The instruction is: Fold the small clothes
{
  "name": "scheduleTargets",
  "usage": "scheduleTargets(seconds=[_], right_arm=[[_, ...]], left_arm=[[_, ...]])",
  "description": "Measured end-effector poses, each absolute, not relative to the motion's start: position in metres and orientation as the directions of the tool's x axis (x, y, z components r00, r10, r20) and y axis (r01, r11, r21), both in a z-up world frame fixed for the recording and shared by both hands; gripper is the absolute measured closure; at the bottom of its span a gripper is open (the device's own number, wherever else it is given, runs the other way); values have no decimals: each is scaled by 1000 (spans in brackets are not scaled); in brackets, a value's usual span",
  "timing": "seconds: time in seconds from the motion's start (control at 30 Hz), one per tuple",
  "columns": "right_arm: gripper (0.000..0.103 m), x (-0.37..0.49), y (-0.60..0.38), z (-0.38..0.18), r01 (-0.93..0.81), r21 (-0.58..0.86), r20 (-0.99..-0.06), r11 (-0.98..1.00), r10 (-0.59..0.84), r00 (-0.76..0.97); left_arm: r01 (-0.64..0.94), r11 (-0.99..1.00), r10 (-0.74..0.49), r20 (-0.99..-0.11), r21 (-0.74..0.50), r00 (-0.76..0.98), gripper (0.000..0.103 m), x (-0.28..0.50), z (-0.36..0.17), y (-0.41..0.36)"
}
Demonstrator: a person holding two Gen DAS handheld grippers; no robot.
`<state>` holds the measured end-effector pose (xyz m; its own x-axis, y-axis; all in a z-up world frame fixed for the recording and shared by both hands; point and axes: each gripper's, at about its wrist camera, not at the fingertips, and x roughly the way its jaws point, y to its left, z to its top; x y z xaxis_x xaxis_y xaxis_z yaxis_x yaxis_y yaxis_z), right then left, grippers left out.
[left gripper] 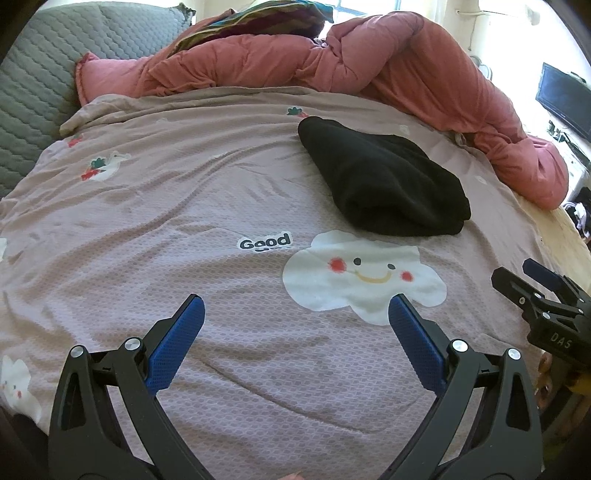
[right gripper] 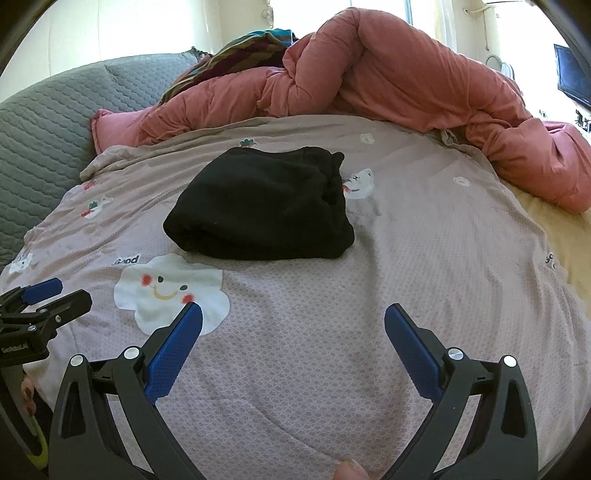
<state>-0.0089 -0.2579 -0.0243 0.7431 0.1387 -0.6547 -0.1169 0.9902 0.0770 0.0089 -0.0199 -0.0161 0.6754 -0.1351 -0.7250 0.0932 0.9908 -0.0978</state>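
Observation:
A black fleece garment (left gripper: 380, 177) lies folded in a compact bundle on the mauve bedsheet (left gripper: 184, 206); it also shows in the right wrist view (right gripper: 258, 206). My left gripper (left gripper: 297, 306) is open and empty, hovering above the sheet well short of the garment, near a white smiling-cloud print (left gripper: 362, 275). My right gripper (right gripper: 293, 315) is open and empty, also short of the garment. The right gripper shows at the right edge of the left wrist view (left gripper: 532, 280); the left gripper shows at the left edge of the right wrist view (right gripper: 55, 291).
A bunched pink duvet (left gripper: 369, 62) runs along the far side and right of the bed. A grey quilted cover (left gripper: 33, 88) lies at the left. Striped cloth (left gripper: 258, 18) sits on the duvet. A dark screen (left gripper: 565, 99) stands at the far right.

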Motion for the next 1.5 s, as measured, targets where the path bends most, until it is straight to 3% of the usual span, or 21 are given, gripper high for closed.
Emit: scheduleTargets(seconds=[1.5], right_arm=[[5,-14,-255,-21,-120,69,-653,990,136,745]], left_arm=[[70,994,-105,-725,-79,680,10,6,-10,-18]])
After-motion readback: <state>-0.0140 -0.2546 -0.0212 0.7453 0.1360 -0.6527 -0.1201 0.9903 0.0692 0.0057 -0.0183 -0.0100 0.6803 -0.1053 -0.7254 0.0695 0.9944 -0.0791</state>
